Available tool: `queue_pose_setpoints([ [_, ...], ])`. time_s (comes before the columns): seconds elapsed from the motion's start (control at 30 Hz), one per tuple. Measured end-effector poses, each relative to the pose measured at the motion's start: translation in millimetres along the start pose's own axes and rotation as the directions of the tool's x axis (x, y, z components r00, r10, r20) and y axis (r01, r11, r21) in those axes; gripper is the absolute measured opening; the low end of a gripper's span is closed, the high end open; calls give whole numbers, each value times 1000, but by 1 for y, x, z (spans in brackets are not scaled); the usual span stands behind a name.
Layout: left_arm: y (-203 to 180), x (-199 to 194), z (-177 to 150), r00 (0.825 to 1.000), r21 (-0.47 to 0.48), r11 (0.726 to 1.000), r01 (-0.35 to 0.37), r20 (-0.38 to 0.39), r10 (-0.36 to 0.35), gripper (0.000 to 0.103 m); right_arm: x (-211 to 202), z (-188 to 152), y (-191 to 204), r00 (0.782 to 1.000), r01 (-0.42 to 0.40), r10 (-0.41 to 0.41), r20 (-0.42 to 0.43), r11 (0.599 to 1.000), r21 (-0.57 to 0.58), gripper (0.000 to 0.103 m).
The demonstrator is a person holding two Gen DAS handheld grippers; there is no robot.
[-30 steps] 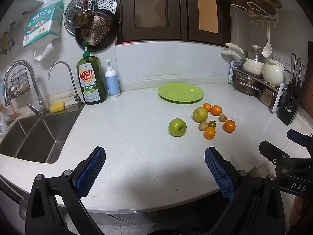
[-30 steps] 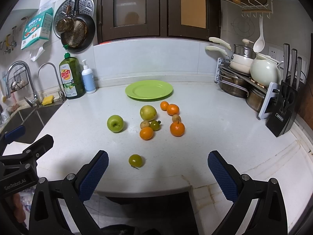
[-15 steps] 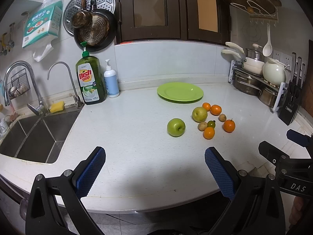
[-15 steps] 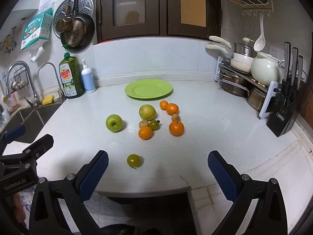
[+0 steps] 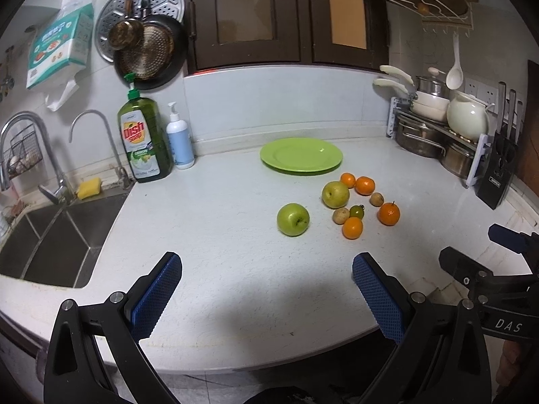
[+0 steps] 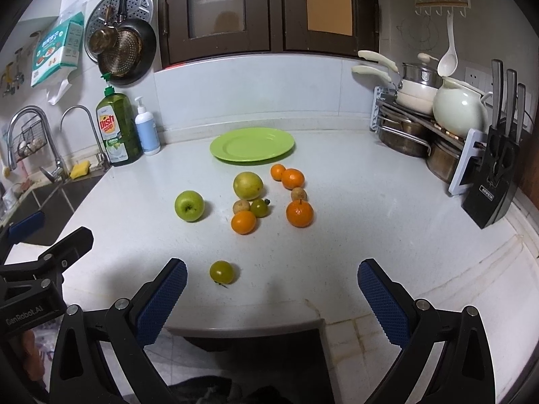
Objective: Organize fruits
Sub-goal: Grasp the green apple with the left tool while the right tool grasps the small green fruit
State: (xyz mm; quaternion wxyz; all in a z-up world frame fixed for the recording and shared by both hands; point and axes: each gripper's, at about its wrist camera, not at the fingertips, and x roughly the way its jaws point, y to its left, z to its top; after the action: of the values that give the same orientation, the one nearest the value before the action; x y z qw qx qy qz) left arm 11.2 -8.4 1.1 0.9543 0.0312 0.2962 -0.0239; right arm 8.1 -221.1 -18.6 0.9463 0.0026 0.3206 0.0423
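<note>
I hold my left gripper [image 5: 266, 289] and my right gripper [image 6: 271, 289] low over the near edge of the counter [image 6: 370, 235], both spread wide and gripping nothing, so either can take the first fruit. Nearest lies a small green tomato [image 6: 221, 271], apart from the rest and just ahead of my right gripper's left finger; I judge it the easiest first pick. Further in sits a green apple [image 5: 293, 219] on its own, then a loose cluster: a yellow-green pear [image 5: 335, 194], mandarins [image 6: 299, 213], two small brownish fruits and a second green tomato [image 6: 259, 207]. Beyond them the green plate [image 5: 301, 155] waits bare near the back wall, presumably where the fruit belongs. Nothing is sorted yet.
</note>
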Motion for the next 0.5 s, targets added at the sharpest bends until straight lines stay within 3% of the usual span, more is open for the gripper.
queue_pose_setpoints([
  [0.33,8,36,21,995,90,991,99,-25,-97,88,27,5,8,997,-3,7,-73,998,60,92],
  [0.5,19,66,31,987,144,978,152,-65,-144,88,49,4,21,989,-7,22,-145,994,105,85],
])
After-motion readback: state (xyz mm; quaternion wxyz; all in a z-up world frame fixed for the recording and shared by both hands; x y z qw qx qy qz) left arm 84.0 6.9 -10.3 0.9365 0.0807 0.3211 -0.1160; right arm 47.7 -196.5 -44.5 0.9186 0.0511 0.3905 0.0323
